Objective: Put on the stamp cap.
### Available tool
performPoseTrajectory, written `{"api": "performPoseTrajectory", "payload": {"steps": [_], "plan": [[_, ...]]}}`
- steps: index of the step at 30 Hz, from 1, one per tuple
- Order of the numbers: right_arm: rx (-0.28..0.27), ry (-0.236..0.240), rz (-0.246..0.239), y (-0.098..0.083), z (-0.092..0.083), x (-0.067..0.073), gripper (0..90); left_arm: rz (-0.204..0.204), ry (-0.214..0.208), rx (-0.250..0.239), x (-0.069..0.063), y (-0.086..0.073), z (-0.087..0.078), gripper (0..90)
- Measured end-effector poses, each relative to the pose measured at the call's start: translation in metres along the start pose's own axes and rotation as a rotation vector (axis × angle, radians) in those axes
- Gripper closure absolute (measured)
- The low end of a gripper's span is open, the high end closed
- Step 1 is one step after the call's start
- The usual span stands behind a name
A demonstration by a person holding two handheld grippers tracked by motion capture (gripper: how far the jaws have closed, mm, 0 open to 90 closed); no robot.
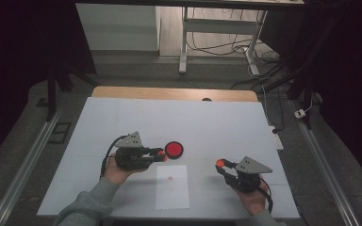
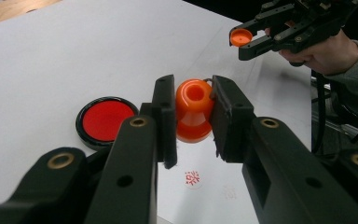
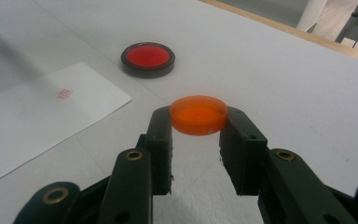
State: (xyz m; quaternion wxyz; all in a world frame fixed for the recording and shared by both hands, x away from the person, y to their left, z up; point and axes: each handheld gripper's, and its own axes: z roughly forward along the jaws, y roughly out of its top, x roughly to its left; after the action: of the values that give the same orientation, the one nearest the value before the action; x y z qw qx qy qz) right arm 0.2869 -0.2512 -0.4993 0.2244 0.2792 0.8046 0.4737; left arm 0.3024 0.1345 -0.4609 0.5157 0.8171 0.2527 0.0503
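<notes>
- Left gripper (image 2: 193, 114) clamps an orange stamp body (image 2: 194, 109), held above the desk (image 1: 226, 122) left of centre, open end facing away.
- Right gripper (image 3: 198, 135) pinches the orange cap (image 3: 198, 115) by its rim, near right, well apart from the stamp body.
- Risk: thin rim grip, so the cap could tilt or pop out when pushed onto the body; bad alignment would jam it.
- Risk: an inked face could smear the white paper (image 1: 172, 186).
- Black round ink pad tin (image 1: 174, 149) lies open with a red pad inside, just right of the left gripper.
</notes>
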Motion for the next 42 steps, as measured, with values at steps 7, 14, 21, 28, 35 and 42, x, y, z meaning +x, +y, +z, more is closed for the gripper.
{"api": "performPoseTrajectory", "payload": {"steps": [7,14,21,28,35,42], "plan": [[0.006,0.02,-0.012,0.003,0.006,0.006,64.4,-0.002,-0.005,-0.001,0.0,0.0,0.001,72.0],[0.009,0.049,-0.017,0.007,0.016,0.014,64.3,0.0,-0.012,0.006,-0.002,0.001,0.005,72.0],[-0.003,0.088,-0.028,0.015,0.027,0.026,64.3,0.0,-0.024,0.005,-0.004,0.003,0.008,71.9],[0.004,0.124,-0.053,0.022,0.041,0.039,64.3,0.005,-0.031,0.005,-0.005,0.005,0.011,71.9],[0.001,0.141,-0.057,0.025,0.048,0.045,64.3,0.002,-0.038,0.005,-0.005,0.005,0.013,72.0],[-0.001,0.155,-0.073,0.029,0.053,0.051,64.3,0.004,-0.043,0.005,-0.007,0.006,0.015,71.9]]}}
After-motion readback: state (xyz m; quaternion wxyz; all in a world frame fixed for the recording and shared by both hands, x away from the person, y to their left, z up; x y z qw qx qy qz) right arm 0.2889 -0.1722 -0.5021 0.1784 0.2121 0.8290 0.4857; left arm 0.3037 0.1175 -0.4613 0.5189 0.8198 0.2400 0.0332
